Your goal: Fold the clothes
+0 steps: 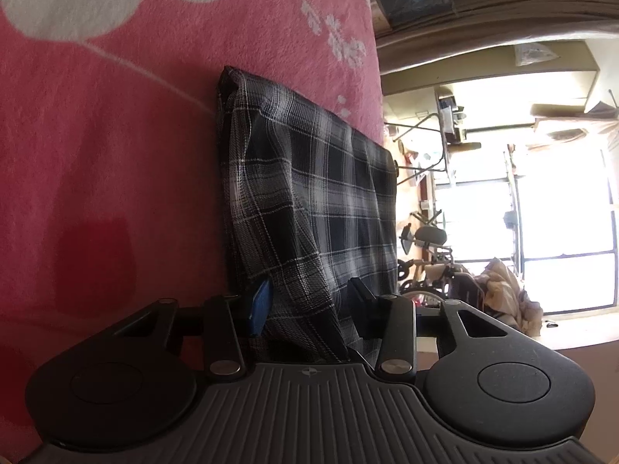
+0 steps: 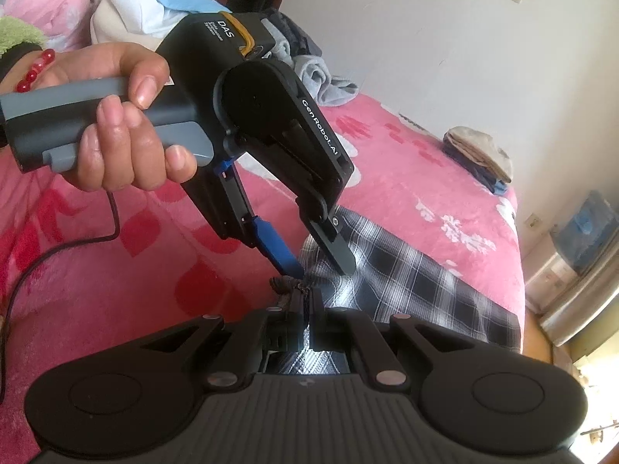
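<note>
Plaid garment (image 2: pixel 418 282) is light, limp cloth, best taken at its edge; right gripper (image 2: pixel 307 297) pinches that edge at six o'clock, left gripper (image 2: pixel 323 265) straddles it part-open.

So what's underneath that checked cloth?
The checked cloth lies on a pink blanket with white flowers, which shows all around it. Whatever is directly beneath the cloth, or inside its folds, is covered.

Cloth: plaid garment (image 1: pixel 309 193) lies folded on pink blanket (image 1: pixel 116 154).
Gripper: left gripper (image 1: pixel 309 305) half open, plaid fabric between its fingers.
</note>
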Demonstrator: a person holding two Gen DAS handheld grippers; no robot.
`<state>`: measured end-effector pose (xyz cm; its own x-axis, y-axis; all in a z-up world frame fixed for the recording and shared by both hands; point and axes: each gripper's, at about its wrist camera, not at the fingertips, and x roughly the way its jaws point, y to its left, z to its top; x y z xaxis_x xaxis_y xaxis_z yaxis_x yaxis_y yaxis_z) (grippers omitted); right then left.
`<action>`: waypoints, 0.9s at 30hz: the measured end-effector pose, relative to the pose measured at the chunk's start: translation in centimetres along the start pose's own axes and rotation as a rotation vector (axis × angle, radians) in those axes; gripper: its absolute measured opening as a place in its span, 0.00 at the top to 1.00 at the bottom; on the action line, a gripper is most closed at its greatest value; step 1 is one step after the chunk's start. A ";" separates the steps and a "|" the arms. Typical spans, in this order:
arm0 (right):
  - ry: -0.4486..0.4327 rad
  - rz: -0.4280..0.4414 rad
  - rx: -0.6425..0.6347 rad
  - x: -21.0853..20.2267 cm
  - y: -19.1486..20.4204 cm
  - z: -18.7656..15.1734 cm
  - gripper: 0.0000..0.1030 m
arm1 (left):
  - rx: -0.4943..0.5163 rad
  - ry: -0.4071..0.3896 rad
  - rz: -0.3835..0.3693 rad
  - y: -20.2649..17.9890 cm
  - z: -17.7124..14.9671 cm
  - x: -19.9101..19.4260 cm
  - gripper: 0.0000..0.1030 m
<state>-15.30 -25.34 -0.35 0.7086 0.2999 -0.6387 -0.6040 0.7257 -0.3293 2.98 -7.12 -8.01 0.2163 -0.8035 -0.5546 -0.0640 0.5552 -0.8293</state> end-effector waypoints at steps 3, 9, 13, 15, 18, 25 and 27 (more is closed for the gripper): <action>-0.009 -0.003 0.002 -0.2 0.1 0.0 0.99 | -0.006 0.013 -0.003 -0.2 0.1 0.4 0.60; -0.024 -0.008 0.015 -0.4 -0.2 0.1 0.99 | -0.025 0.024 -0.021 -0.3 0.3 0.9 0.73; -0.024 -0.002 0.041 -0.4 -0.4 0.1 0.99 | -0.054 0.025 -0.033 0.7 0.0 0.7 0.88; -0.023 0.003 0.057 -0.4 -0.5 0.1 0.99 | -0.061 0.018 -0.039 0.9 -0.1 0.8 0.91; -0.013 0.015 0.101 -0.2 -1.0 0.0 0.98 | -0.067 0.004 -0.050 1.1 -0.2 0.7 0.93; -0.006 0.053 0.281 -0.7 -3.0 0.1 0.66 | -0.119 -0.013 -0.082 2.0 -0.5 0.5 0.94; 0.004 0.071 0.341 -0.5 -3.7 0.2 0.63 | -0.124 -0.017 -0.087 2.2 -0.5 0.4 0.94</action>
<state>-13.35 -28.02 1.33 0.6672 0.3554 -0.6546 -0.4947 0.8684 -0.0327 2.39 -6.32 -10.08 0.2423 -0.8432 -0.4798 -0.1643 0.4518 -0.8769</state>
